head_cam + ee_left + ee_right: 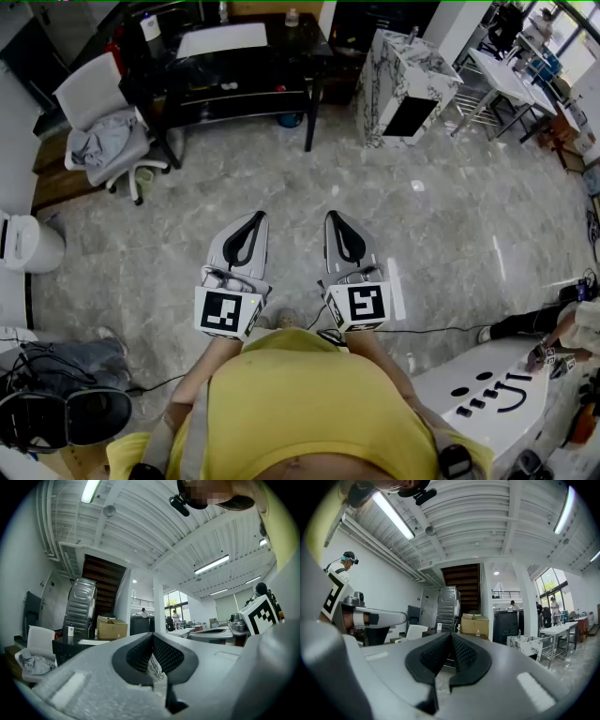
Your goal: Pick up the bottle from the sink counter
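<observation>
The marble-patterned sink counter (401,82) stands across the floor at the far right of centre. A small bottle (412,35) stands on its top. In the right gripper view the counter (530,647) is low at the right, with the bottle (519,633) as a thin upright shape on it. Close to the person's yellow shirt, my left gripper (255,218) and right gripper (332,218) are held side by side over the floor, far from the counter. Both are shut with nothing between the jaws, as the left gripper view (152,635) and right gripper view (451,635) show.
A black table (234,70) with a white sheet stands at the back. An office chair (101,131) with clothes on it is at the left. White tables (506,73) stand at the far right. A white bench (483,398) with someone's hand over it is at the near right.
</observation>
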